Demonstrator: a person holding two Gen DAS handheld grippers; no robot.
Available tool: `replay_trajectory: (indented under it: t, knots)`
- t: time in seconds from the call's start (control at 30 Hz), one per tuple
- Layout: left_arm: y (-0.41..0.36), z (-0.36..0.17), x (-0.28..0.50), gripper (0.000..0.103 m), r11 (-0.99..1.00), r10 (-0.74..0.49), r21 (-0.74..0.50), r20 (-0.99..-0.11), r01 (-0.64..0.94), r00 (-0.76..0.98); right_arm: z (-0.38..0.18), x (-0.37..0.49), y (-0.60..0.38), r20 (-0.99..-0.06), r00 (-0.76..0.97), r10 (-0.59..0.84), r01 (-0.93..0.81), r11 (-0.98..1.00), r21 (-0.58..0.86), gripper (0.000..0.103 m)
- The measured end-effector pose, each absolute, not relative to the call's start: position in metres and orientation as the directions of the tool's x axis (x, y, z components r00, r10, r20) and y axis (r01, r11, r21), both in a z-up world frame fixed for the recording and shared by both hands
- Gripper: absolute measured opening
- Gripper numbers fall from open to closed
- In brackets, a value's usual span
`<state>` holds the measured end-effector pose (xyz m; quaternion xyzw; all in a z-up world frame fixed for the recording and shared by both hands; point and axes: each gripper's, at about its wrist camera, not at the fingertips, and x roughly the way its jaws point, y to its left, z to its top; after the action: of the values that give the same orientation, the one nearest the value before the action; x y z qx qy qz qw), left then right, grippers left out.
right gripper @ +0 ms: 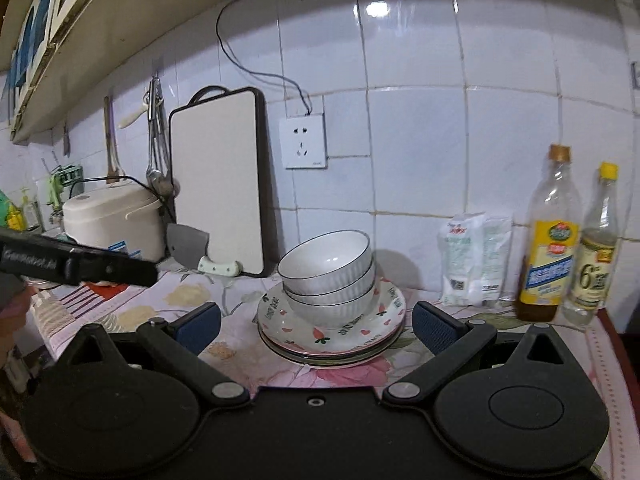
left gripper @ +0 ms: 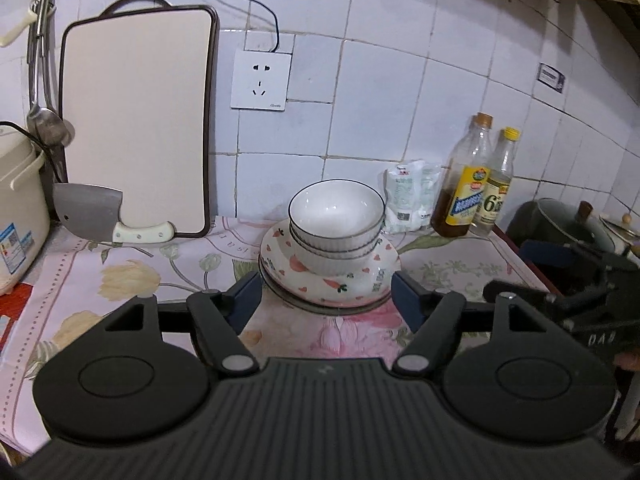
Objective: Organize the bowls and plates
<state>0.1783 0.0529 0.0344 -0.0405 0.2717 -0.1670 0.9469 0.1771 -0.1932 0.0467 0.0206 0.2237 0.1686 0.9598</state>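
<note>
Stacked ribbed bowls (left gripper: pixel 336 224) on strawberry plates (left gripper: pixel 360 280), counter centre, 12 o'clock of both tools. Left gripper (left gripper: pixel 326 298), right gripper (right gripper: pixel 316 330): fingers wide, empty. Step: stacking seemingly complete; next, likely nothing beyond clearing away.

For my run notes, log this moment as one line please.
left claw: open, empty | right claw: open, empty | bowls: three nested on plates | stack: on counter, untouched

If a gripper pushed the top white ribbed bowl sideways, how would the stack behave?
The white ribbed bowls already sit nested slightly askew, so they would likely slide or tip. Glossy glaze suggests slippery, breakable ceramic. The strawberry-patterned plates beneath look flat and steadier.
</note>
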Motion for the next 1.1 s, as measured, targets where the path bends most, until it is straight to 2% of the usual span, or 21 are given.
replay_trajectory:
  t: [0.07,0.13,0.27,0.53,0.63,0.73,0.87,1.1]
  knots:
    - [0.056,0.033,0.167,0.072,0.941,-0.337,-0.16,-0.496,0.297,0.8,0.049,0.167,-0.189,-0.421,0.853,0.308,-0.298,0.95,0.091,0.103]
    - [0.059,0.031,0.156,0.078,0.943,-0.333,-0.155,-0.488,0.295,0.807,0.051,0.157,-0.185,-0.418,0.86,0.293,-0.289,0.955,0.075,0.103]
    - [0.066,0.028,0.138,0.079,0.947,-0.32,-0.148,-0.47,0.284,0.823,0.054,0.142,-0.179,-0.434,0.869,0.237,-0.232,0.971,0.064,0.103]
    - [0.071,0.022,0.115,0.099,0.959,-0.283,-0.119,-0.455,0.258,0.844,0.054,0.126,-0.169,-0.518,0.847,0.117,-0.127,0.992,0.017,0.103]
    - [0.071,0.017,0.11,0.102,0.967,-0.254,-0.109,-0.454,0.23,0.854,0.056,0.115,-0.168,-0.512,0.858,0.043,-0.052,0.999,-0.003,0.103]
    - [0.071,0.013,0.107,0.103,0.985,-0.17,-0.104,-0.473,0.136,0.864,0.06,0.104,-0.173,-0.494,0.868,0.052,-0.046,0.999,0.024,0.103]
    - [0.069,0.01,0.103,0.103,0.991,-0.131,-0.085,-0.481,0.102,0.867,0.062,0.087,-0.177,-0.449,0.893,-0.005,0.035,0.998,0.057,0.103]
    - [0.066,-0.003,0.092,0.103,0.997,-0.079,-0.03,-0.481,0.073,0.873,0.062,0.071,-0.174,-0.421,0.901,-0.109,0.114,0.993,-0.013,0.103]
